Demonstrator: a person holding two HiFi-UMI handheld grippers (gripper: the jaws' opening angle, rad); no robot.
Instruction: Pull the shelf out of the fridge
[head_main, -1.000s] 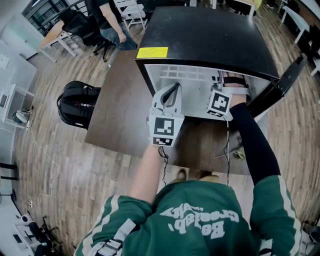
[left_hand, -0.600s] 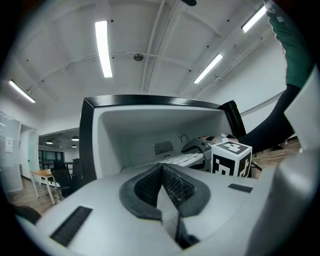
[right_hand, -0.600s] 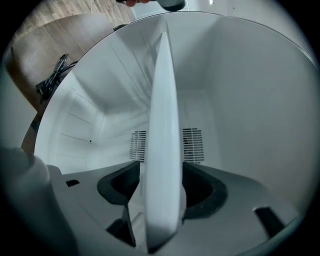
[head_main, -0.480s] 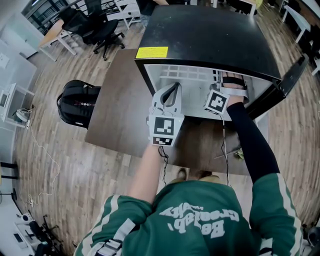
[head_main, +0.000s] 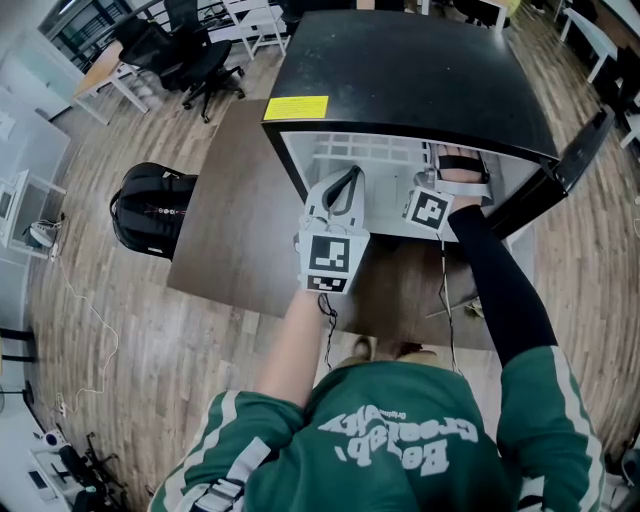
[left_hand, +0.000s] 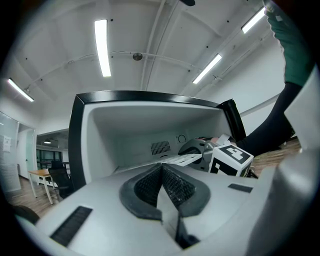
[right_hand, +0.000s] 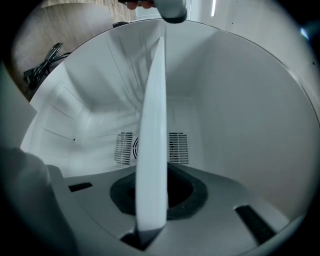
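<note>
The right claw (head_main: 452, 172) is reaching into the black fridge (head_main: 420, 70), whose opening is facing near. Its jaws have just been closing and are now clamping the white shelf (right_hand: 152, 125), which is running edge-on between them inside the fridge's right side. The left claw (head_main: 343, 185) is hovering at the opening, pinched together and holding nothing, above the brown table (head_main: 230, 240).

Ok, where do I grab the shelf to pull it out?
Its front edge, coming straight in through the open fridge: the shelf is a thin, level panel, so jaws straddle it. The right gripper has just been closing its jaws on that edge.
</note>
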